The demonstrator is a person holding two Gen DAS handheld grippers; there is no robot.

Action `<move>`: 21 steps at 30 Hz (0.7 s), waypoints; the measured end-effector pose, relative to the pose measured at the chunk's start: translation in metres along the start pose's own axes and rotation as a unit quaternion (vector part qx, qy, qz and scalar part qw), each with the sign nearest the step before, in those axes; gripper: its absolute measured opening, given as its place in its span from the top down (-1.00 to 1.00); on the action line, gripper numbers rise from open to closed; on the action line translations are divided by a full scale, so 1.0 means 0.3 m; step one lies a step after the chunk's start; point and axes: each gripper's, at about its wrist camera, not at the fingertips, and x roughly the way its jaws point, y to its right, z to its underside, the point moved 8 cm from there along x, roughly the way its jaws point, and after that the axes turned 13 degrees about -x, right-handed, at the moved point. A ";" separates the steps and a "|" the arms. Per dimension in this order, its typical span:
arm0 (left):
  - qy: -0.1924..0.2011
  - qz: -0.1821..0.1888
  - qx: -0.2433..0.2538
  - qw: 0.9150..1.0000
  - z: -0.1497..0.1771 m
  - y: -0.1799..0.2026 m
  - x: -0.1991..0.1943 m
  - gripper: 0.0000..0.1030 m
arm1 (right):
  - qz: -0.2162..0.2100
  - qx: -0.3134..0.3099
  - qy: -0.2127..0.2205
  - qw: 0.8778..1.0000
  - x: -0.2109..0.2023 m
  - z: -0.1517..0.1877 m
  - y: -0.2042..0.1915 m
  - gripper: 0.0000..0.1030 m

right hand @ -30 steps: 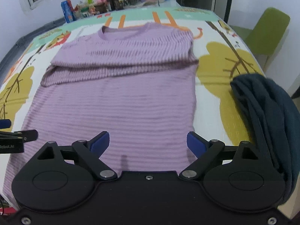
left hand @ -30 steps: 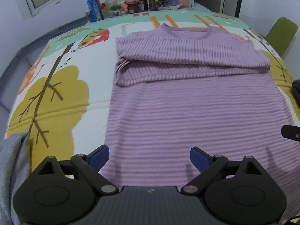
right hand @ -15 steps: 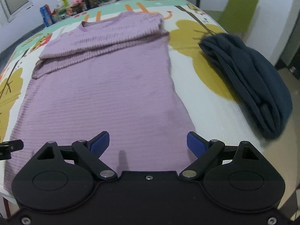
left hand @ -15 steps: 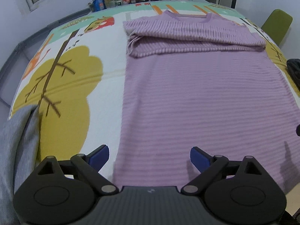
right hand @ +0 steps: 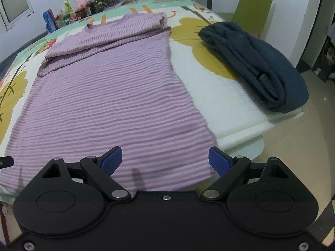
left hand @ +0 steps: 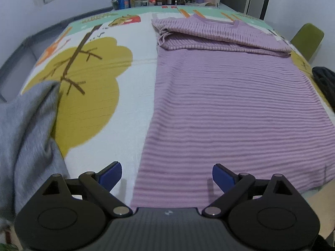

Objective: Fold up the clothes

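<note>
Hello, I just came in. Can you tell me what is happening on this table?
A person is folding clothes with handheld tongs. A lilac ribbed knit top lies flat on the tree-printed mat, sleeves already folded across the chest. The left tongs and right tongs are open at the near hem, holding nothing. A grey garment lies to the left, a folded dark navy garment to the right.

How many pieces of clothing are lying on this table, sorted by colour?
Purple striped shirt: 1, spread flat with its sleeves folded in
Grey garment: 1, bunched at the left edge
Dark blue garment: 1, folded at the right edge
Total: 3 pieces of clothing
</note>
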 end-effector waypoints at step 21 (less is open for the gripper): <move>0.009 0.009 -0.031 0.999 0.109 -0.056 0.024 -0.88 | -0.040 -0.018 -0.019 0.999 0.097 0.104 0.158 -0.48</move>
